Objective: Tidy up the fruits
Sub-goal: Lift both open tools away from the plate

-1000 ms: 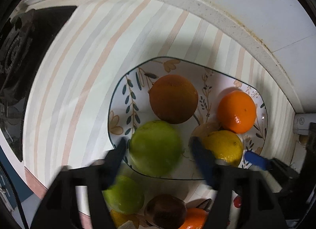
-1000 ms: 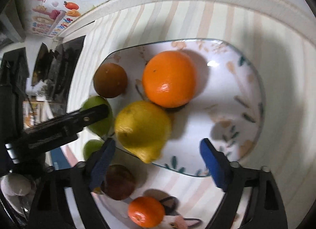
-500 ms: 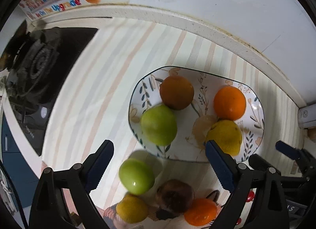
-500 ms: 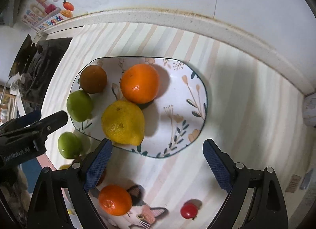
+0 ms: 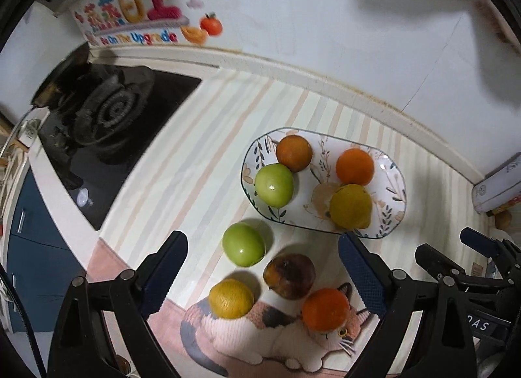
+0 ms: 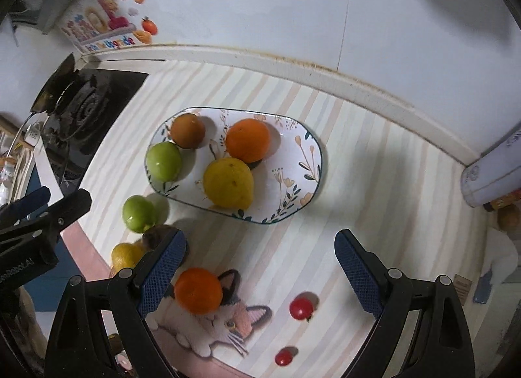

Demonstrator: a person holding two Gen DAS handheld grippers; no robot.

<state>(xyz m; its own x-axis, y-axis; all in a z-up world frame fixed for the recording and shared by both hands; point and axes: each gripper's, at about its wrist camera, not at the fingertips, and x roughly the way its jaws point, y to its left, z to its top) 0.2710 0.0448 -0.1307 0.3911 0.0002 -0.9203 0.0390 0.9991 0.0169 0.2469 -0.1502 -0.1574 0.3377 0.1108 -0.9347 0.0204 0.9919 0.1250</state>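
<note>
Colourful wall sticker (image 5: 136,16) reads "Be On The Upgrade" behind the stove (image 5: 107,114).

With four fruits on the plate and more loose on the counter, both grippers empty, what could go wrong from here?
1. The oval floral plate already holds four round fruits; the yellow lemon sits near its front rim, so another fruit might nudge it off.
2. The green apple on the counter, dark brown fruit, small yellow fruit and orange tangerine lie close together; the open left gripper may bump a neighbour and send it rolling.
3. The two small red tomatoes might get overlooked or squashed.
</note>
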